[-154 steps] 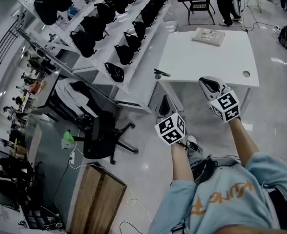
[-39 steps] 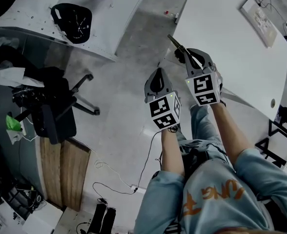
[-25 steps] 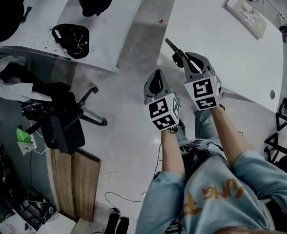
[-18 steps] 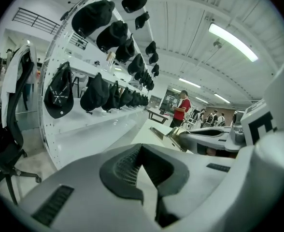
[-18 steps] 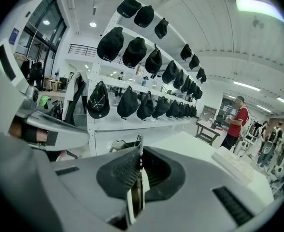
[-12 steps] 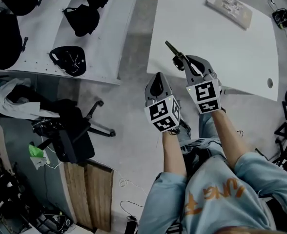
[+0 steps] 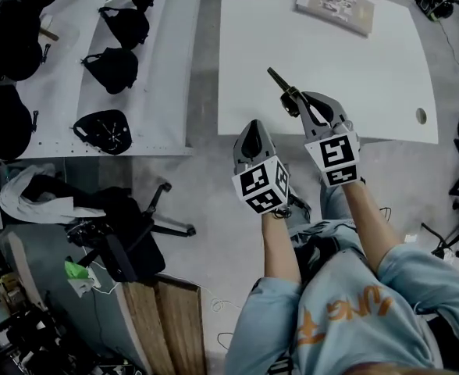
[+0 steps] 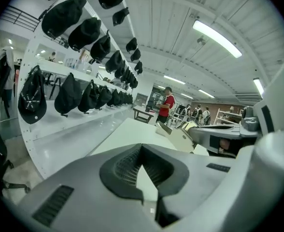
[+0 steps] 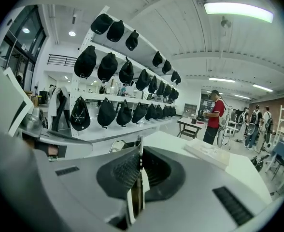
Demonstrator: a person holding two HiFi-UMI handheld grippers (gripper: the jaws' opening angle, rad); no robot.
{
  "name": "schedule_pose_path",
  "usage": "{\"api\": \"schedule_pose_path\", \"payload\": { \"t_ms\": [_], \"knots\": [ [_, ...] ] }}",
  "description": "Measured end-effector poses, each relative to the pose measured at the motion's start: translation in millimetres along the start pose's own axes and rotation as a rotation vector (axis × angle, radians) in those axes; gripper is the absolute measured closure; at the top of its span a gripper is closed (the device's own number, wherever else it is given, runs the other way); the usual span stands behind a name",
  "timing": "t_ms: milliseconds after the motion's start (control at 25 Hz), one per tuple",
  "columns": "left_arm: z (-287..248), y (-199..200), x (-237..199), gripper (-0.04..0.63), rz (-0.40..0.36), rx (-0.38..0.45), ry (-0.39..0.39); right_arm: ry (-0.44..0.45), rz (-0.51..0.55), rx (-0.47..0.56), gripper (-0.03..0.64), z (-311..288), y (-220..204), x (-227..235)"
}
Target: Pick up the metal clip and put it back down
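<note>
My right gripper is clamped on the clip, holding it over the table's near edge for setting back down, while my left gripper, closed and empty, waits clear

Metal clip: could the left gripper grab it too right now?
Probably yes. The metal clip sticks out past the right gripper holding it, and nothing lies between it and the left gripper beside it. The left gripper is shut, though, so it must open first.
</note>
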State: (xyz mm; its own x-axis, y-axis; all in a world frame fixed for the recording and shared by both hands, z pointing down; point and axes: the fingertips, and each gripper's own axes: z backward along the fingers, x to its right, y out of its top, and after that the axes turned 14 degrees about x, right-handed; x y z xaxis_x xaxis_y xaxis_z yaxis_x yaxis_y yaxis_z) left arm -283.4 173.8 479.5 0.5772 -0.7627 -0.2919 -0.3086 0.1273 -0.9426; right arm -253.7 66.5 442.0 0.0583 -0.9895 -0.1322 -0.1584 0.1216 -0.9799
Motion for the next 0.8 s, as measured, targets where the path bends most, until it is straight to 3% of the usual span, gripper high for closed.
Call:
{"api": "schedule_pose_path", "payload": {
  "t_ms": [800],
  "knots": [
    [-65.3, -34.8, 174.9, 0.586, -0.056, -0.096, -0.342, -0.362, -0.059, -0.013, 0.588, 89.8, -24.3, 175.1]
  ]
}}
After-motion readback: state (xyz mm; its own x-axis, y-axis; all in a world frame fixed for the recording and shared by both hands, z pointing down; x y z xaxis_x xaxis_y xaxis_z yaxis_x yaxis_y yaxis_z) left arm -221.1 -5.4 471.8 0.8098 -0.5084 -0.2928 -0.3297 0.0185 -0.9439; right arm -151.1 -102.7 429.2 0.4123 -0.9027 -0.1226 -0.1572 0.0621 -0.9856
